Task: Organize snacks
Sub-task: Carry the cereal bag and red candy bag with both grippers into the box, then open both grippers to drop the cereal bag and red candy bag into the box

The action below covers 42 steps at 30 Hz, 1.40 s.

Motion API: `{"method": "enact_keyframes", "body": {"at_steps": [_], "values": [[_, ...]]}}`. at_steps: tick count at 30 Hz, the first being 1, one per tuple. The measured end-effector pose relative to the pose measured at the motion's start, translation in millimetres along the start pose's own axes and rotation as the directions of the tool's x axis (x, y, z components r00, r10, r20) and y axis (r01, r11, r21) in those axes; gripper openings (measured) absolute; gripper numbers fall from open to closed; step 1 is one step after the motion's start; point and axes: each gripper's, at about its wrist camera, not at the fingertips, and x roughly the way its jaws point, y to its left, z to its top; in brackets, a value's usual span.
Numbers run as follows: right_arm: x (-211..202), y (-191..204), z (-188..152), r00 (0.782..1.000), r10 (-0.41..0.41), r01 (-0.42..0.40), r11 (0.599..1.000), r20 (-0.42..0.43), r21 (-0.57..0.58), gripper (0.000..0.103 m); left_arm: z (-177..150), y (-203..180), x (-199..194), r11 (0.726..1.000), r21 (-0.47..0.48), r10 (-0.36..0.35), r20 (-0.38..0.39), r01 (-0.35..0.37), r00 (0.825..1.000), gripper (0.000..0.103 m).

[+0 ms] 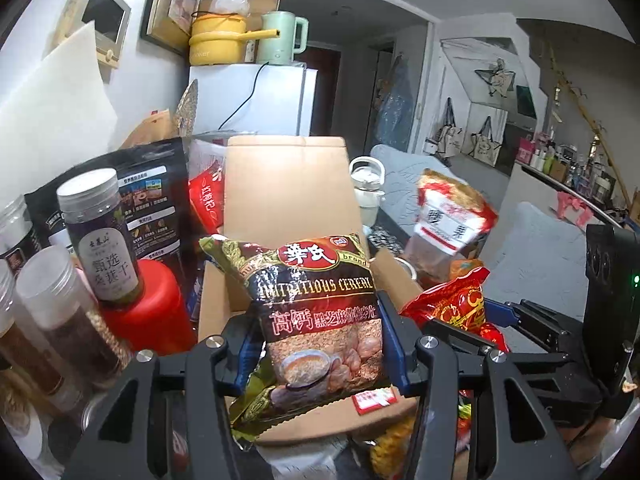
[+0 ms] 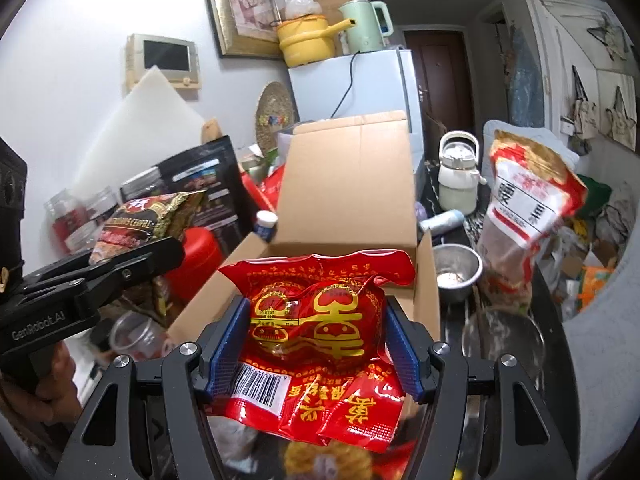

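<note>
The left gripper (image 1: 316,344) has its jaws pinching the cereal bag (image 1: 320,312) across its lower body; the right gripper (image 2: 316,344) has its jaws clamped on the red snack pack (image 2: 316,320). Both hang above the open cardboard box (image 2: 352,184). Both look light, soft and crinkly (glossy film, likely slippery), so a mid-body hold seems safest.

Lived-in home, fridge (image 2: 352,92) topped with kettle (image 2: 366,26), framed picture (image 2: 244,4)
</note>
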Motion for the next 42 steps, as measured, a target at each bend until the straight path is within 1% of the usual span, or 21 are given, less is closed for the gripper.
{"method": "enact_keyframes", "body": {"at_steps": [2, 6, 7, 9, 13, 15, 17, 19, 25, 29, 32, 35, 38, 42], "values": [[11, -4, 3, 1.0, 0.008, -0.008, 1.0, -0.017, 0.005, 0.066, -1, 6, 12, 1.0, -0.012, 0.007, -0.02, -0.008, 1.0, 0.051], [37, -13, 6, 0.998, 0.017, -0.014, 0.999, -0.062, 0.038, 0.066, -8, 24, 41, 0.997, -0.069, 0.012, -0.081, -0.018, 0.997, 0.051], [43, -14, 6, 0.997, 0.014, -0.011, 0.999, -0.073, 0.041, 0.066, -9, 27, 50, 0.997, -0.072, 0.016, -0.11, -0.024, 0.994, 0.051], [55, -17, 6, 0.995, 0.01, -0.006, 0.999, -0.095, 0.047, 0.066, -13, 30, 61, 0.997, -0.075, 0.021, -0.135, -0.032, 0.991, 0.051], [78, -17, 1, 0.987, 0.009, -0.003, 0.999, -0.158, 0.036, 0.066, -21, 34, 88, 0.996, -0.067, 0.047, -0.203, -0.061, 0.978, 0.051], [87, -19, -2, 0.984, 0.006, 0.001, 0.999, -0.18, 0.038, 0.066, -26, 35, 101, 0.994, -0.048, 0.086, -0.237, -0.1, 0.968, 0.051], [95, -20, -8, 0.977, 0.006, 0.003, 0.999, -0.212, 0.045, 0.066, -31, 35, 109, 0.992, -0.033, 0.108, -0.257, -0.121, 0.96, 0.051], [102, -22, -13, 0.972, 0.002, 0.008, 0.999, -0.234, 0.043, 0.066, -36, 35, 117, 0.993, -0.04, 0.098, -0.286, -0.114, 0.953, 0.051], [115, -21, -21, 0.961, -0.01, 0.019, 0.999, -0.276, 0.031, 0.066, -44, 32, 130, 0.993, -0.029, 0.102, -0.333, -0.118, 0.937, 0.051], [122, -18, -25, 0.953, -0.021, 0.025, 1.0, -0.302, 0.009, 0.067, -49, 31, 137, 0.988, -0.005, 0.143, -0.361, -0.155, 0.922, 0.051], [125, -17, -27, 0.948, -0.045, 0.044, 0.999, -0.314, -0.011, 0.067, -51, 32, 141, 0.984, 0.002, 0.167, -0.381, -0.18, 0.909, 0.051], [125, -14, -26, 0.953, -0.055, 0.052, 0.999, -0.298, -0.016, 0.066, -49, 34, 144, 0.98, -0.002, 0.182, -0.404, -0.2, 0.897, 0.051], [122, -11, -24, 0.955, -0.08, 0.071, 0.997, -0.284, -0.042, 0.066, -50, 31, 143, 0.974, 0.025, 0.216, -0.41, -0.226, 0.886, 0.051], [122, -12, -25, 0.95, -0.099, 0.088, 0.995, -0.295, -0.051, 0.066, -51, 29, 143, 0.97, 0.036, 0.232, -0.425, -0.24, 0.875, 0.052]]}}
